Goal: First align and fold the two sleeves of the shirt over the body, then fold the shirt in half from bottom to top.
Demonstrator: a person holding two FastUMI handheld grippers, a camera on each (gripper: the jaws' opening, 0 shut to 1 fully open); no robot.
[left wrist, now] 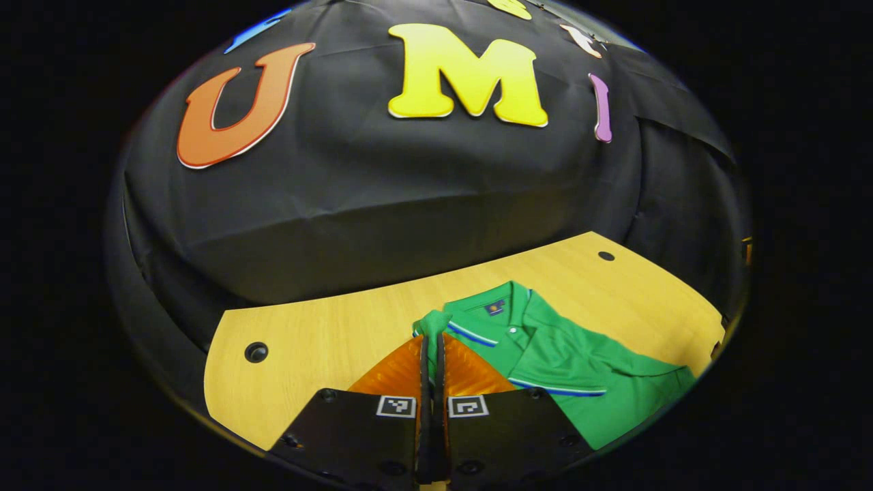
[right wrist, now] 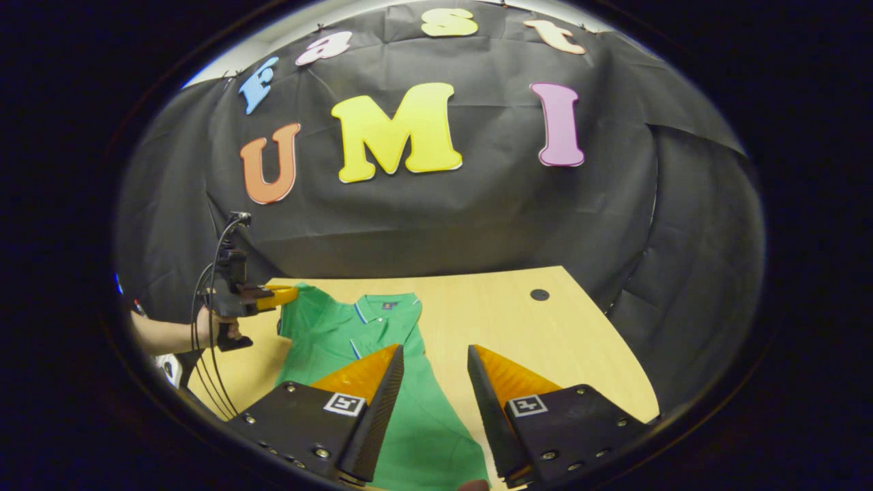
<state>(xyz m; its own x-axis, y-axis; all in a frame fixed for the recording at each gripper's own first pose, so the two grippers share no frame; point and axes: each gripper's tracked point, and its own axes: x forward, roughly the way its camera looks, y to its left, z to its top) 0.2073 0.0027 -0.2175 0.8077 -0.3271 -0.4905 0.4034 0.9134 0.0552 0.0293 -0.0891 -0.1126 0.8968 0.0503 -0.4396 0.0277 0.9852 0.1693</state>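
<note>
A green polo shirt (right wrist: 382, 354) lies face up on the light wooden desk (right wrist: 545, 341), its collar (right wrist: 389, 305) toward the desk's far edge by the black cloth wall and its body running back toward the near edge. In the left gripper view the left gripper (left wrist: 432, 341) has its jaws closed together on a bunched piece of green cloth — the shirt's sleeve (left wrist: 432, 322), lifted off the desk just beside the collar and the blue-and-white trim. The right gripper view shows the same grasp from farther off: the left gripper, held by a hand (right wrist: 222, 327) with cables hanging from it, pinches the sleeve near the desk's far left corner, the cloth pulled up from the surface. The right gripper (right wrist: 436, 382) hangs over the shirt's lower body near the desk's near edge, its jaws spread well apart with nothing between them — one finger is over green cloth, the other over bare wood beside the shirt's edge. A small dark round hole (right wrist: 539, 294) sits in the desk toward its far right corner, well apart from the shirt.
</note>
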